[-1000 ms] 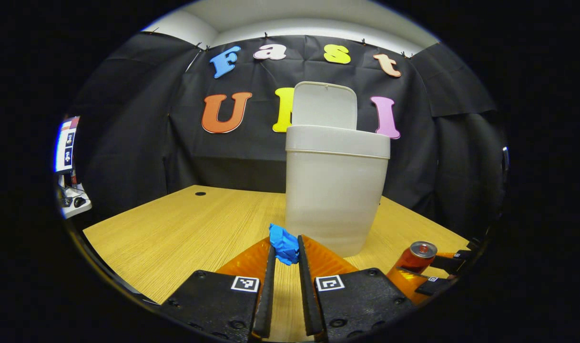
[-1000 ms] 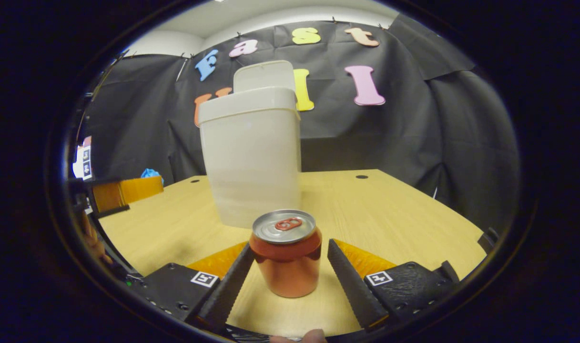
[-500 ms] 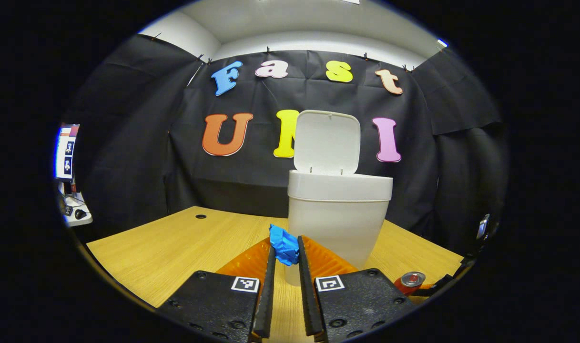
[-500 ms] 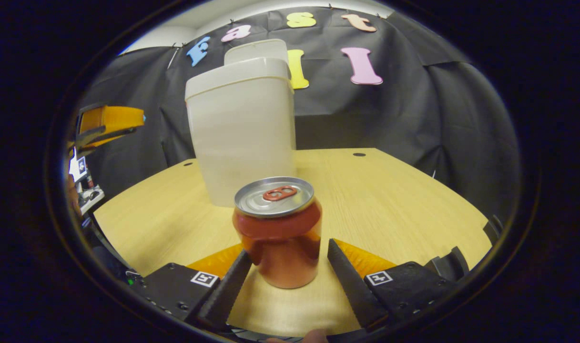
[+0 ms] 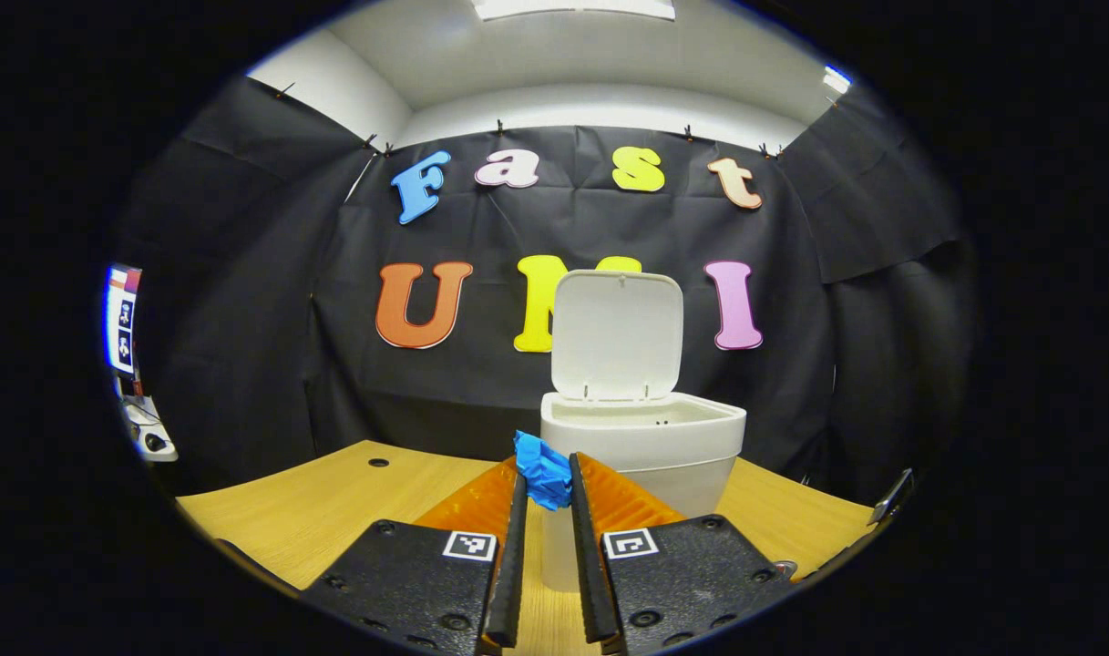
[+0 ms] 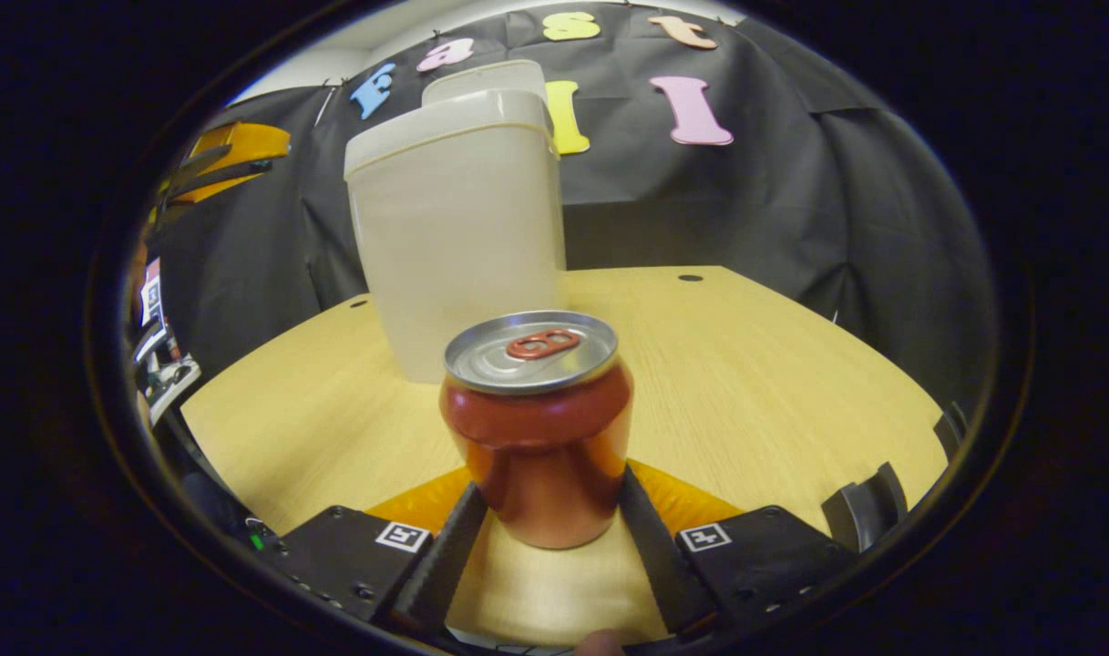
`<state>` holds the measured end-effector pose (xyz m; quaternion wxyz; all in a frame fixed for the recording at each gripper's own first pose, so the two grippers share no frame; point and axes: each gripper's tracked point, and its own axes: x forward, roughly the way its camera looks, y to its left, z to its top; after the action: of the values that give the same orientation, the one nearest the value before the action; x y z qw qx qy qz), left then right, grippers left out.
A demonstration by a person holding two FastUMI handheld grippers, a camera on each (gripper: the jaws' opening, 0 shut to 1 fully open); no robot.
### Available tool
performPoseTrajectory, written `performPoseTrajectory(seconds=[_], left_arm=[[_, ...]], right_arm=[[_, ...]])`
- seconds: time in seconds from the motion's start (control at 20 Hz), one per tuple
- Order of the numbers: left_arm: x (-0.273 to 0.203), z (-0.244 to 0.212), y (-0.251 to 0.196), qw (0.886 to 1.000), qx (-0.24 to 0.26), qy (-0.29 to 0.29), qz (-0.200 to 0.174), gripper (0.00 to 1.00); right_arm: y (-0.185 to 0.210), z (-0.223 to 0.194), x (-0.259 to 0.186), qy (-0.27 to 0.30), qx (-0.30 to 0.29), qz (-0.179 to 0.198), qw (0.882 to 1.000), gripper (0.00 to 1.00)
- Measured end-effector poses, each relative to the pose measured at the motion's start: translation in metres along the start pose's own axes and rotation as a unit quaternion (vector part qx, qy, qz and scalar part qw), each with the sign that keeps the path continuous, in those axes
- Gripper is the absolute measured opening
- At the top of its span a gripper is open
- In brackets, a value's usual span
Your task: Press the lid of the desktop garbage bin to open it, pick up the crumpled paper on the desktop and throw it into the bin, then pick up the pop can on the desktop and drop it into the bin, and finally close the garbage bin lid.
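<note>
- Black cloth walls close the booth around my pale wooden bench (image 6: 773, 364), with a white ceiling above them.
- Nearest in the left gripper view, my left tongs (image 5: 545, 510) are drawn close together and pinch the blue crumpled paper (image 5: 543, 469) between the fingertips; the paper is held up off the bench.
- Past the paper in that view stands the white garbage bin (image 5: 645, 446), seen from above its rim so that its inside shows, with its lid (image 5: 618, 335) swung up and standing upright at the back.
- Nearest in the right gripper view, my right tongs (image 6: 554, 528) sit low on the bench with the red pop can (image 6: 538, 428) standing upright between the fingers; both fingers lie against the can's lower sides, though I cannot tell how hard they press.
- Behind the can, in the same view, the bin (image 6: 463, 228) stands on the bench, a little to the left, apart from the can.
- Far off at the upper left of the right gripper view, my left tongs (image 6: 221, 159) hang high beside the bin.
</note>
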<state>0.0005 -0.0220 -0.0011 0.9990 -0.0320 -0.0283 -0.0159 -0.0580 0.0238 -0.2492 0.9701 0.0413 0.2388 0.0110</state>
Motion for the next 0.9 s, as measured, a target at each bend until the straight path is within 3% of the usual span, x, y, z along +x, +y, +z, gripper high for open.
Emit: performPoseTrajectory(seconds=[0.5, 0.9], left_arm=[[0.072, 0.052, -0.028, 0.999, -0.005, -0.005, -0.048, 0.29], [0.135, 0.05, -0.053, 0.997, 0.019, 0.021, -0.073, 0.29]], right_arm=[[0.0, 0.06, -0.013, -0.054, -0.009, 0.028, 0.998, 0.81], [-0.019, 0.086, -0.016, -0.082, -0.015, 0.021, 0.996, 0.8]])
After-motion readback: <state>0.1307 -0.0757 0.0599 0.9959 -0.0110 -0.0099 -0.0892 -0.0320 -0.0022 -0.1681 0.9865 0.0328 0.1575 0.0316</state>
